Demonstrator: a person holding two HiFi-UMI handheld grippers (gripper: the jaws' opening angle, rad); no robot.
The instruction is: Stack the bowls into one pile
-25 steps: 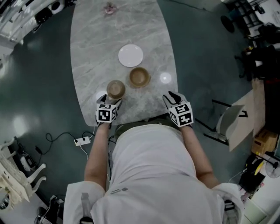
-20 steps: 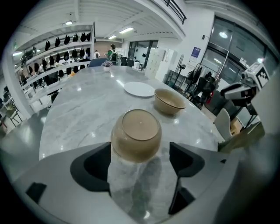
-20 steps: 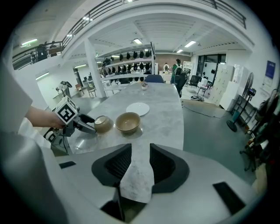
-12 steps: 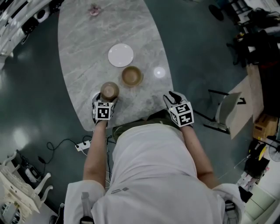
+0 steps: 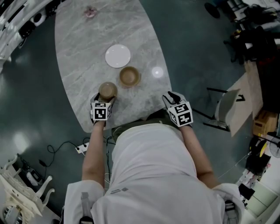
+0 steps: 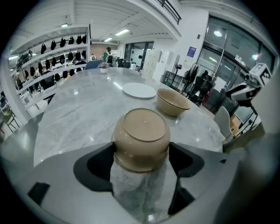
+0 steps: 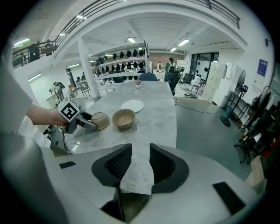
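A tan bowl [image 6: 141, 138] is tipped with its base toward the left gripper view, near the table's front edge [image 5: 107, 90]. My left gripper [image 6: 141, 154] has it between its jaws; they have just been closing a little, and both pads touch the bowl's sides. The right gripper view shows this bowl [image 7: 100, 120] tilted at the left gripper's tip. A second tan bowl [image 5: 129, 76] stands upright just beyond it to the right. My right gripper [image 5: 174, 97] hovers at the table's near right edge, its jaws a narrow gap apart with nothing between them [image 7: 140, 164].
A white plate [image 5: 117, 56] lies behind the two bowls on the grey marble table [image 5: 87, 39]. A small pink item [image 5: 90, 11] sits at the far end. A folding chair [image 5: 225, 114] stands on the floor at right, shelving and clutter around the room.
My left gripper has moved forward up to the nearer bowl, which now sits between its jaws and is tipped. The right gripper has shifted slightly sideways at the table edge.
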